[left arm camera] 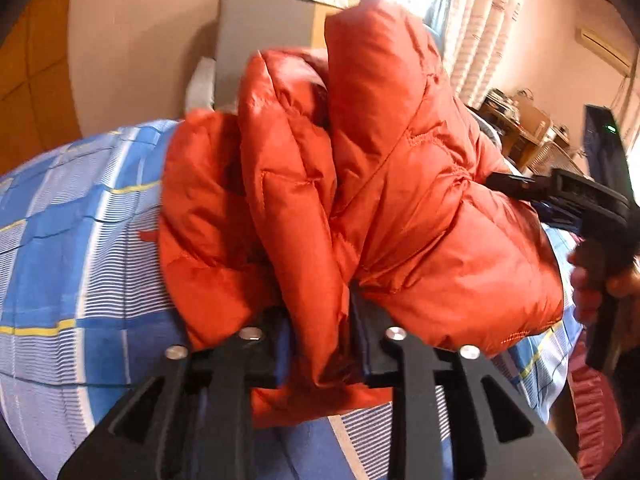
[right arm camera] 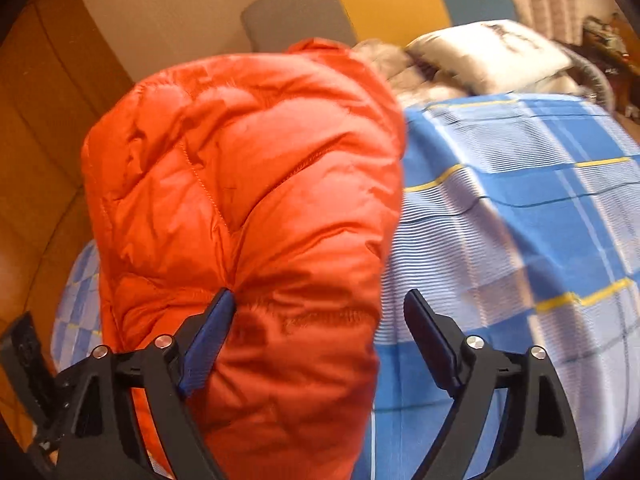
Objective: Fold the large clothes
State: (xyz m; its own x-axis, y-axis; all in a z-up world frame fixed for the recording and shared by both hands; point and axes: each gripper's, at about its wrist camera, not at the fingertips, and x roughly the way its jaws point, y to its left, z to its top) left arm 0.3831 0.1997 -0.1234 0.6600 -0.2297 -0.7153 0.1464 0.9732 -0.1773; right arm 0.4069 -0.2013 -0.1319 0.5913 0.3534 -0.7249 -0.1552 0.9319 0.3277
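Orange puffer jacket (left arm camera: 360,184) lies bunched in thick folds on the checked bedsheet (left arm camera: 72,240), centre frame, folding seemingly well along. Left gripper (left arm camera: 320,344) pinches a fold narrowly; right gripper (right arm camera: 320,320) stands wide, one finger touching the jacket, gripping nothing.

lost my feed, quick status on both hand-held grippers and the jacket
Left hand-held gripper around a fold of the orange puffer jacket. Right hand-held gripper open, jacket edge between its fingers. Jacket bunched on the blue checked bedsheet. Nothing in the way.
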